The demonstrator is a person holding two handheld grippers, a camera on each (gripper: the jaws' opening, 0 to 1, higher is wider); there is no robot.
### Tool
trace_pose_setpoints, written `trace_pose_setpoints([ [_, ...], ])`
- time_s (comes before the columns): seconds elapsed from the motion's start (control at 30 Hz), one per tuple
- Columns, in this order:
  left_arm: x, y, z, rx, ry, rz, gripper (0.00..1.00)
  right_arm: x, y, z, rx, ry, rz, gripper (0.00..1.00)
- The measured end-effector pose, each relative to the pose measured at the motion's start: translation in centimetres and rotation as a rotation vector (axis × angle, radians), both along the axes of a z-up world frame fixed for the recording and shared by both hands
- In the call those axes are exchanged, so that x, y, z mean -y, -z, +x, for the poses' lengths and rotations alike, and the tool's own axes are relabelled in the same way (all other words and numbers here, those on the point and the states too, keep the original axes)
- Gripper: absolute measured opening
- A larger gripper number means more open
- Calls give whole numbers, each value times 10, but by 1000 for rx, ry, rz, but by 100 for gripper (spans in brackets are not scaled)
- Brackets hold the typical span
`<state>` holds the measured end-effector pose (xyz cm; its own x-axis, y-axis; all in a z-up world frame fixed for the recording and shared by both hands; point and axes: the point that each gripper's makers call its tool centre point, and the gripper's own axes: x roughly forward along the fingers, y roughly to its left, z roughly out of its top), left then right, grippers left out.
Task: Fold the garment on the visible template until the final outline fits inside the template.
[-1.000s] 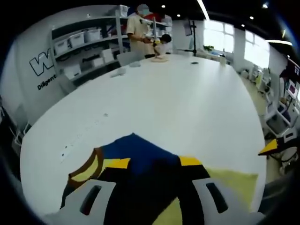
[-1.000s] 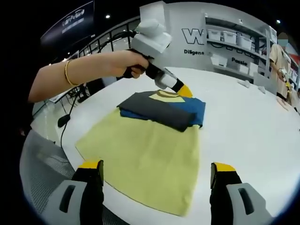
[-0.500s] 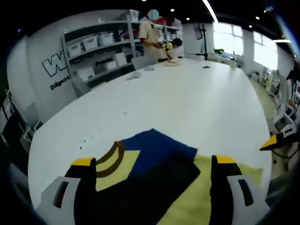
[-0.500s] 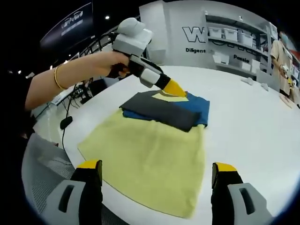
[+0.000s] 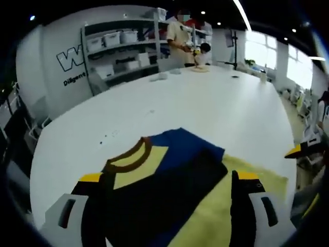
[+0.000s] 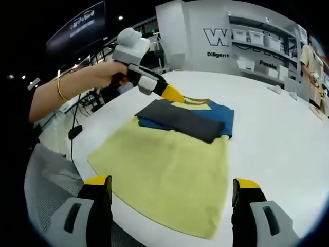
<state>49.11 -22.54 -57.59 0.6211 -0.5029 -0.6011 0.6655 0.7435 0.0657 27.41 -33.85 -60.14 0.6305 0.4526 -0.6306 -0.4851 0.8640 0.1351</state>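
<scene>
White table (image 6: 288, 134) carries the yellow template (image 6: 169, 175) near its edge; the folded garment (image 6: 187, 116) lies across its far end, seemingly within it; left tool (image 5: 164, 206) and right tool (image 6: 169, 193) gape empty; next, check the outline.

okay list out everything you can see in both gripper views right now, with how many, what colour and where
garment: one, folded, dark grey, blue and yellow with a brown collar, lying on the far end of the template
template: one, pale yellow sheet, flat on the table near its front edge
table: one, white, large, under everything
shelves: one unit, grey with white bins, against the far wall
bystander: one, beige top, standing at the table's far end
chair: one, grey mesh, beside the near table edge
left gripper: one, white with yellow tips, beside the garment's collar, jaws open
right gripper: one, grey with yellow tips, jaws open over the template's near end
</scene>
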Motion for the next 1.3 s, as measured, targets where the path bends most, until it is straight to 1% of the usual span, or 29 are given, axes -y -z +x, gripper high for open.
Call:
trace_pose_setpoints([
  [0.07, -15, 4, 1, -2, -26, 8, 97, 1, 2, -1, -3, 2, 0, 96],
  [0.17, -37, 12, 2, -33, -65, 16, 95, 3, 2, -3, 4, -3, 0, 94],
  [0.27, -51, 15, 2, -45, -82, 9, 94, 3, 2, -4, 7, -5, 2, 94],
  [0.4, -68, 15, 6, -41, -122, 2, 92, 5, 3, -5, 4, -3, 7, 94],
  [0.53, -87, 22, 6, -57, -153, 9, 89, 6, 4, -6, -2, -1, 4, 94],
  [0.63, -99, 30, 3, -80, -172, 11, 84, 7, 5, -7, -7, 2, 3, 94],
  [0.77, -120, 43, 0, -124, -237, 10, 74, 9, 6, -8, -10, 8, -2, 94],
  [0.9, -134, 53, -2, -144, -261, 4, 69, 12, 7, -8, -12, 11, -10, 93],
  [1.0, -140, 58, -5, -150, -270, 1, 66, 14, 6, -7, -11, 15, -10, 93],
  [1.07, -144, 62, -6, -156, -278, 1, 62, 15, 5, -6, -8, 18, -11, 93],
  [1.17, -149, 69, -10, -181, -296, 6, 52, 17, 5, -5, -9, 25, -15, 92],
  [1.2, -150, 73, -13, -201, -311, 10, 48, 17, 6, -5, -12, 28, -16, 92],
  [1.23, -151, 74, -14, -206, -315, 11, 44, 18, 6, -6, -15, 30, -17, 91],
  [1.3, -153, 77, -16, -204, -322, 20, 41, 18, 7, -6, -15, 30, -20, 90],
])
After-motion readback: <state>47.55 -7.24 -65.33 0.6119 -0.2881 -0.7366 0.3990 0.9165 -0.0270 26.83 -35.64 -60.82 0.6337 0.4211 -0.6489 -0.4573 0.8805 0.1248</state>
